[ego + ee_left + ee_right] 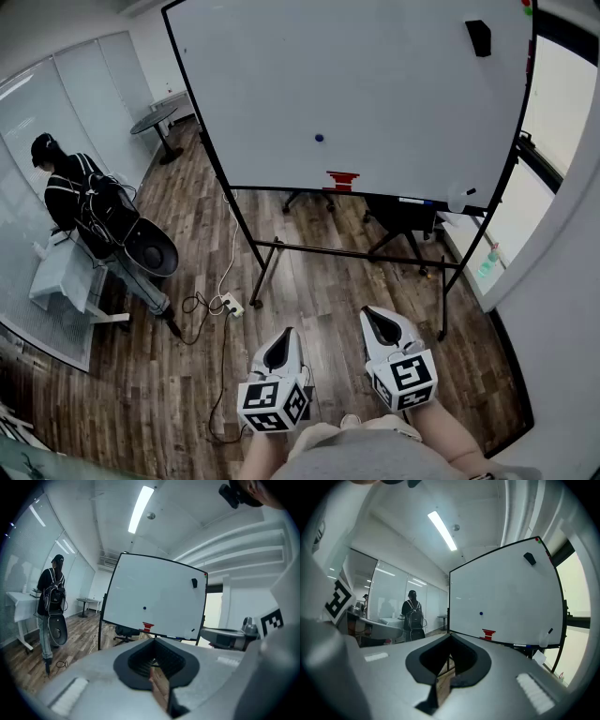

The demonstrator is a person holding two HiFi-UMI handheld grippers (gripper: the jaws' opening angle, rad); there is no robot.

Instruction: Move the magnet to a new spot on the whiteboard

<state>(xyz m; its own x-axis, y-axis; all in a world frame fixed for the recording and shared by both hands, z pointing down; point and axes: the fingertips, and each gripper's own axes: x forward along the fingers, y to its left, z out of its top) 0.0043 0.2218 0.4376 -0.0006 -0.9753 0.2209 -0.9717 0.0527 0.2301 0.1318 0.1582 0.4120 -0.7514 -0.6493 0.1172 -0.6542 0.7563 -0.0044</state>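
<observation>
Head view has the left gripper (pixel 287 334) and right gripper (pixel 368 313) low, jaws pressed together empty, well apart from the small blue round magnet (pixel 319 138) on the black-framed whiteboard (pixel 394 84), likely because no reach has begun.

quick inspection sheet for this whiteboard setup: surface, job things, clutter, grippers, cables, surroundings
surface: whiteboard on a black-framed stand, mostly bare
job's things: blue magnet stuck low on the board, nothing touching it
clutter: black eraser near the board's upper right; red item at its bottom edge
grippers: left gripper and right gripper both shut, nothing between the jaws, well short of the board
cables: cable and power strip on the floor by the stand's leg
surroundings: wood floor; person with a backpack at the head view's left; round table beyond
</observation>
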